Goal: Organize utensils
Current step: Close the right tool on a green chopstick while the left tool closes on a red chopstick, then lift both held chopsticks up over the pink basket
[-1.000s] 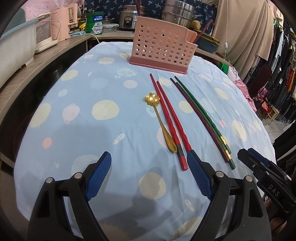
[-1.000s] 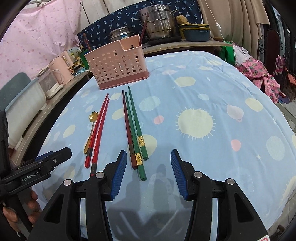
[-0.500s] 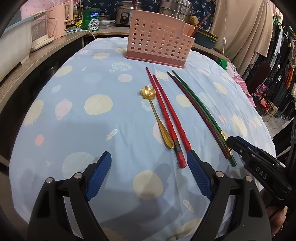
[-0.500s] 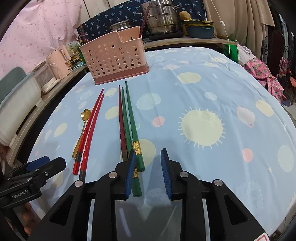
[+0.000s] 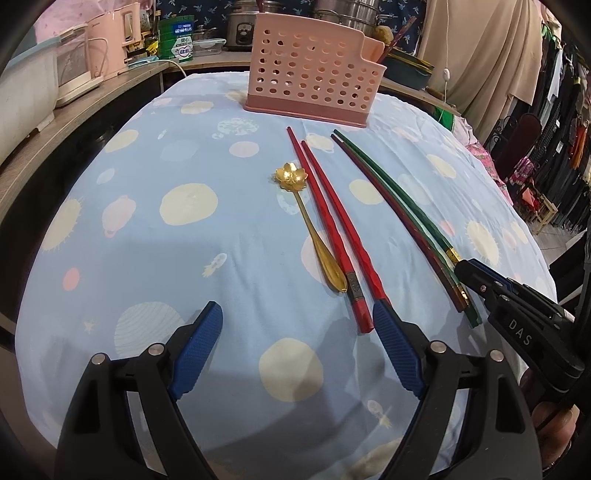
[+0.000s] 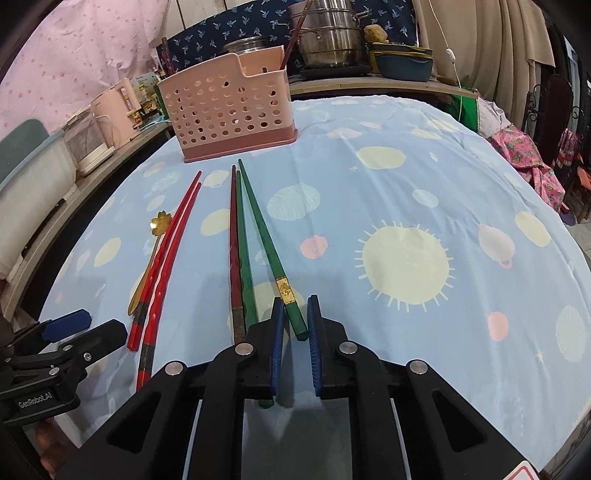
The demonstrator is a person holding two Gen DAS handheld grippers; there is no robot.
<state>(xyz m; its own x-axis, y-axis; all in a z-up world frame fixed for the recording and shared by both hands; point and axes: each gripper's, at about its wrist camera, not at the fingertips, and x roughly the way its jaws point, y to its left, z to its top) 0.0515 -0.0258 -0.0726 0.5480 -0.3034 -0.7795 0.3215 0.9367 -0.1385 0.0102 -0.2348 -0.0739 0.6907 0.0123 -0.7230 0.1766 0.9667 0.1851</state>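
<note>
On the blue spotted cloth (image 6: 406,166) lie two red chopsticks (image 6: 166,258), a gold flower spoon (image 6: 151,258), a dark red chopstick (image 6: 233,240) and two green chopsticks. My right gripper (image 6: 295,301) is closing its jaws on the near end of the rightmost green chopstick (image 6: 266,236), and its blue pads sit tight against it. The other green chopstick (image 6: 242,240) runs under its left finger. My left gripper (image 5: 295,310) hangs open over bare cloth, just short of the red chopsticks' (image 5: 332,221) ends and the spoon (image 5: 317,240). A pink perforated utensil basket (image 5: 310,74) stands at the far end.
A wooden counter (image 5: 74,110) along the left carries a pink kettle (image 5: 110,40) and white appliances. Steel pots (image 6: 325,33) and blue dishes (image 6: 402,62) stand behind the basket. Clothes racks (image 5: 554,129) fill the right. The cloth falls away at the near edge.
The right gripper has moved forward and down over the chopstick ends, and its jaws have narrowed from wide apart to tight around one green chopstick. The left gripper has stayed open and nearly still.
</note>
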